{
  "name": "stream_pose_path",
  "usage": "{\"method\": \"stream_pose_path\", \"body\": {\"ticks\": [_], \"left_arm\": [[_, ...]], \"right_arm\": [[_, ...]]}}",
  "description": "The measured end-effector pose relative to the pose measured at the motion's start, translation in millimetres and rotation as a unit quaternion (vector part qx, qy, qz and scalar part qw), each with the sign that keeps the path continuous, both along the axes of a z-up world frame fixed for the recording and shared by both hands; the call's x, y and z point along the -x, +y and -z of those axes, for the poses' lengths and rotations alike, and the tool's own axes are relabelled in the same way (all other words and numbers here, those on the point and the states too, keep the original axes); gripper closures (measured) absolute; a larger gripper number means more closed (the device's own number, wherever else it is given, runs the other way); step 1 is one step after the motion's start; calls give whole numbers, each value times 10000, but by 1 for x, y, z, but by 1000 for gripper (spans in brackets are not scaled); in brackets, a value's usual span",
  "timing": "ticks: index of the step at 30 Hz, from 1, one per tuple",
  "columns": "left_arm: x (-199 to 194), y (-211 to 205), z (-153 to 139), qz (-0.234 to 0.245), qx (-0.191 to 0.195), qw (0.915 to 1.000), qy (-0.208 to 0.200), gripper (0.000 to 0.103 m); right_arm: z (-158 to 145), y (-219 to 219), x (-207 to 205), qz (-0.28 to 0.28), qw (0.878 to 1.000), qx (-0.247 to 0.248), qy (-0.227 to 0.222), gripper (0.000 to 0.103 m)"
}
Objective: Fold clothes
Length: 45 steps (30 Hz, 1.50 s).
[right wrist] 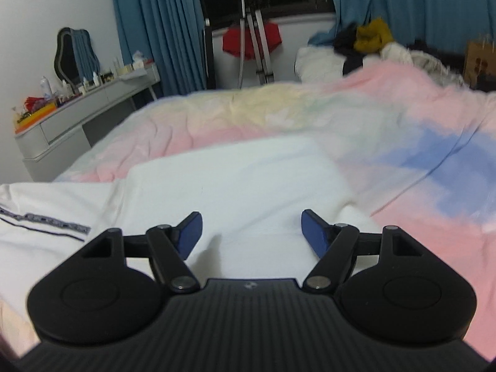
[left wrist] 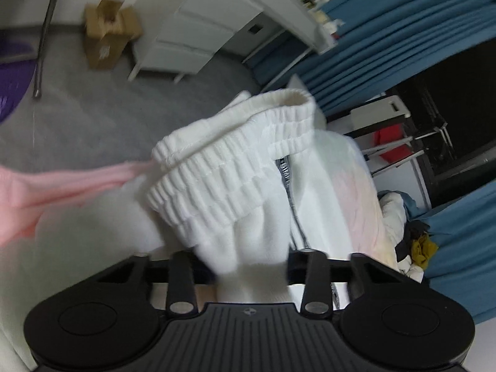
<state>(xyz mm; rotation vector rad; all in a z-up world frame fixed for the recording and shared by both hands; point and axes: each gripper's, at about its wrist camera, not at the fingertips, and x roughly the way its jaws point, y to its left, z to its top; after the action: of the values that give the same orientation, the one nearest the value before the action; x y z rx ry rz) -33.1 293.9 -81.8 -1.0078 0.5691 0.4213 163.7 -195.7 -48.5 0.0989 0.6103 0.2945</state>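
A white garment with a ribbed elastic band (left wrist: 229, 167) hangs bunched from my left gripper (left wrist: 248, 266), which is shut on it; the cloth hides the fingertips. The band curls over above the jaws, and a dark patterned stripe (left wrist: 283, 170) runs down the fabric. In the right wrist view the rest of the white garment (right wrist: 241, 186) lies flat on the bed, with the dark stripe (right wrist: 46, 220) at the left. My right gripper (right wrist: 251, 232) is open and empty just above the white cloth, blue pads (right wrist: 190, 232) wide apart.
The bed has a pink, yellow and blue pastel cover (right wrist: 403, 142). A heap of clothes (right wrist: 365, 43) lies at its far end. A grey dresser with bottles (right wrist: 77, 114) stands at the left, blue curtains (right wrist: 155, 24) behind. A cardboard box (left wrist: 105, 34) sits on the grey floor.
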Motion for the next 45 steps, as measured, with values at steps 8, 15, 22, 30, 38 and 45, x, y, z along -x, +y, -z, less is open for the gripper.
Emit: {"method": "stream_pose_path", "body": {"ticks": [8,15,22,30,38,45], "left_arm": [[-60,-104,-104,398,-1869,9803,-493,87],[-107,-258,-182,961,-2995,9429,-1096,87],[-164,-436,-175,2028,-3843,8897,-1399,84],[-194,-578,-39,3890,-4758,7879,-391,77],[-169,-570,-22,4255,-5216,7367,-650,52],[-132,-513,-2,4386,-5218,7277,-759,52]], "right_arm": [[-4,-5,0,223,9997,-19,115,31],[-15,-59,-3,945,9900,-1026,201,31],[-25,-118,-8,1643,9648,-2040,255,31],[-15,-166,-21,1475,9352,-3182,493,29],[0,-157,-48,625,9116,-3952,942,48],[-2,-139,-74,43,9026,-4103,1302,55]]}}
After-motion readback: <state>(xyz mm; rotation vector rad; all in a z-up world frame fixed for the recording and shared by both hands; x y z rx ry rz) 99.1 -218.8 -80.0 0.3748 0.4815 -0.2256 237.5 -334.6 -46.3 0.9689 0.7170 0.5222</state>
